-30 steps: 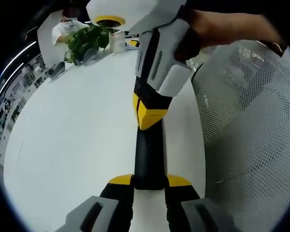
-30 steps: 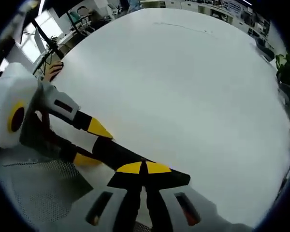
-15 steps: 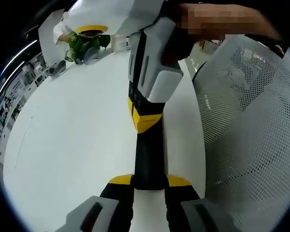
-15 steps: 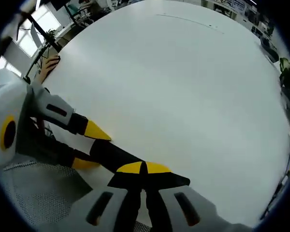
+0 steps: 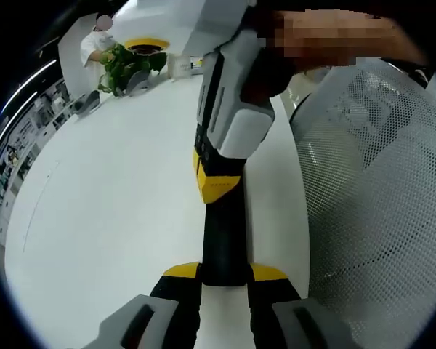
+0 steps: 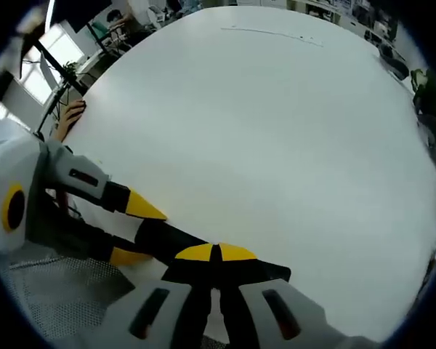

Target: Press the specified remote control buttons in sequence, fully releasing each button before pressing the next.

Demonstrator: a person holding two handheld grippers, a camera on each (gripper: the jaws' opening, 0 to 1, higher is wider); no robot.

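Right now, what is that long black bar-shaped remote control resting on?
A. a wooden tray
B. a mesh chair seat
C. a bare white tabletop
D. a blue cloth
C: the long black remote control, clamped between the left gripper jaws, lies across the bare white tabletop.

1. The remote control point(image 5: 224, 233) is black.
2. The table point(image 6: 276, 123) is white.
3. The mesh chair point(image 5: 378, 218) is white with tiny holes.
4. The plant point(image 5: 127, 62) is green.
5. Both grippers have yellow tips.
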